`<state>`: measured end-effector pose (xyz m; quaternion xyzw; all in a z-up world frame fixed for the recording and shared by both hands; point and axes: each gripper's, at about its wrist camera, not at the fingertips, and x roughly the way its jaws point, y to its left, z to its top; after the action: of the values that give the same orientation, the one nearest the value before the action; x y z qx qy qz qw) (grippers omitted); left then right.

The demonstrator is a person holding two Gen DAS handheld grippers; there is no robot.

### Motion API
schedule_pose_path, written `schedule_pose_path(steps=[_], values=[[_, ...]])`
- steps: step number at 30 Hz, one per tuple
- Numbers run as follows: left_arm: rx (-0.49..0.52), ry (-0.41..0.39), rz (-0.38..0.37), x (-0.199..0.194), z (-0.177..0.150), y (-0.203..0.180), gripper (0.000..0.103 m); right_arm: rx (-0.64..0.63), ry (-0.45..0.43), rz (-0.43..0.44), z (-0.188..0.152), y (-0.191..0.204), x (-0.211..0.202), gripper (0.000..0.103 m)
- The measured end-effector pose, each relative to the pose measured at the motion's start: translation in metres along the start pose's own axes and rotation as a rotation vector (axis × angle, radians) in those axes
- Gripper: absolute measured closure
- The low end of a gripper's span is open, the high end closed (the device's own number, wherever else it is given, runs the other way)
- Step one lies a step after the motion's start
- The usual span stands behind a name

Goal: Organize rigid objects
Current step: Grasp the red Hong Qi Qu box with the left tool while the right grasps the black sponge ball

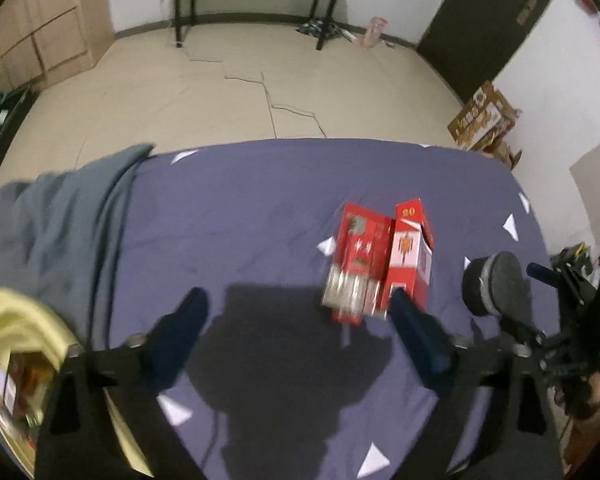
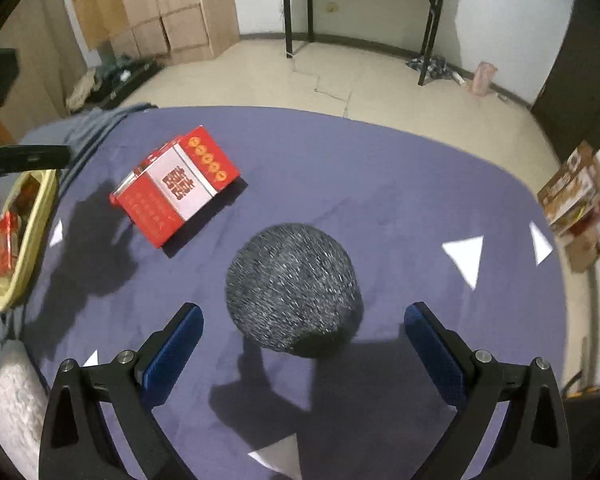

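Two red boxes lie side by side on the purple cloth: one with silver print (image 1: 356,264) and one red-and-white (image 1: 410,256); in the right wrist view they show as one red and white pack (image 2: 176,188). A dark grey round speaker-like object (image 2: 292,284) stands on the cloth, also in the left wrist view (image 1: 496,284). My left gripper (image 1: 296,308) is open and empty, its right finger (image 1: 416,332) just in front of the red-and-white box. My right gripper (image 2: 304,320) is open, its fingers on either side of the grey object and a little short of it.
A yellow basket (image 1: 4,320) holding red packs sits at the table's left edge, also in the right wrist view (image 2: 24,232). A grey cloth (image 1: 68,208) drapes the far left corner. Cardboard boxes (image 2: 576,192) stand on the floor at right.
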<state>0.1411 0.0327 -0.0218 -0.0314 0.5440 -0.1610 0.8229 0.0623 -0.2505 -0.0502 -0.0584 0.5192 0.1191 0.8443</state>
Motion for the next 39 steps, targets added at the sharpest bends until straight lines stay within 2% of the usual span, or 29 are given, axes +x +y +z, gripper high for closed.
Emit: schedule_pose_path(steps=[3, 5, 9, 11, 13, 15, 17, 19, 22, 24, 27, 28, 29, 32, 34, 37, 39], values=[[0.045, 0.034, 0.028, 0.019, 0.012, -0.015, 0.026, 0.012, -0.007, 0.02, -0.01, -0.013, 0.001, 0.0], [0.063, 0.068, 0.022, 0.031, 0.015, -0.023, 0.027, 0.003, -0.003, 0.034, -0.014, -0.018, 0.006, 0.0], [0.106, 0.047, 0.027, 0.036, 0.013, -0.036, 0.027, -0.019, 0.012, 0.03, -0.019, -0.02, 0.014, 0.0], [0.113, 0.071, 0.054, 0.045, 0.013, -0.039, 0.027, -0.019, 0.003, 0.039, -0.018, -0.021, 0.013, 0.0], [0.103, 0.099, 0.036, 0.055, 0.014, -0.043, 0.027, -0.017, -0.006, 0.041, -0.015, -0.022, 0.017, 0.0], [0.11, 0.092, 0.035, 0.057, 0.014, -0.045, 0.027, -0.014, 0.0, 0.039, -0.013, -0.022, 0.024, 0.0], [0.123, 0.089, 0.044, 0.061, 0.014, -0.046, 0.036, -0.01, -0.004, 0.033, -0.012, -0.022, 0.026, 0.0], [0.121, 0.095, 0.035, 0.065, 0.014, -0.047, 0.057, -0.021, -0.023, 0.028, -0.01, -0.02, 0.028, 0.0], [0.162, 0.109, 0.027, 0.071, 0.012, -0.05, 0.066, -0.014, -0.061, 0.04, -0.005, -0.016, 0.032, 0.001], [0.185, 0.099, 0.005, 0.073, 0.01, -0.053, 0.068, 0.009, -0.065, 0.039, -0.003, -0.015, 0.038, 0.005], [0.183, 0.087, -0.025, 0.073, 0.01, -0.051, 0.072, 0.022, -0.079, -0.01, -0.003, -0.012, 0.046, 0.011], [0.179, 0.084, -0.035, 0.073, 0.01, -0.049, 0.077, 0.023, -0.096, -0.016, -0.004, -0.011, 0.046, 0.015], [0.174, 0.084, -0.048, 0.072, 0.011, -0.046, 0.078, 0.021, -0.108, -0.025, -0.005, -0.01, 0.045, 0.021], [0.172, 0.075, -0.052, 0.068, 0.011, -0.037, 0.079, 0.002, -0.131, -0.047, -0.01, -0.009, 0.045, 0.032], [0.175, 0.102, -0.064, 0.067, 0.01, -0.038, 0.079, -0.013, -0.132, -0.034, -0.013, -0.01, 0.045, 0.034], [0.22, 0.096, -0.032, 0.064, 0.005, -0.047, 0.079, -0.041, -0.135, -0.035, -0.02, -0.01, 0.044, 0.035], [0.198, 0.082, -0.036, 0.062, 0.004, -0.046, 0.079, -0.062, -0.135, -0.044, -0.023, -0.008, 0.041, 0.036]])
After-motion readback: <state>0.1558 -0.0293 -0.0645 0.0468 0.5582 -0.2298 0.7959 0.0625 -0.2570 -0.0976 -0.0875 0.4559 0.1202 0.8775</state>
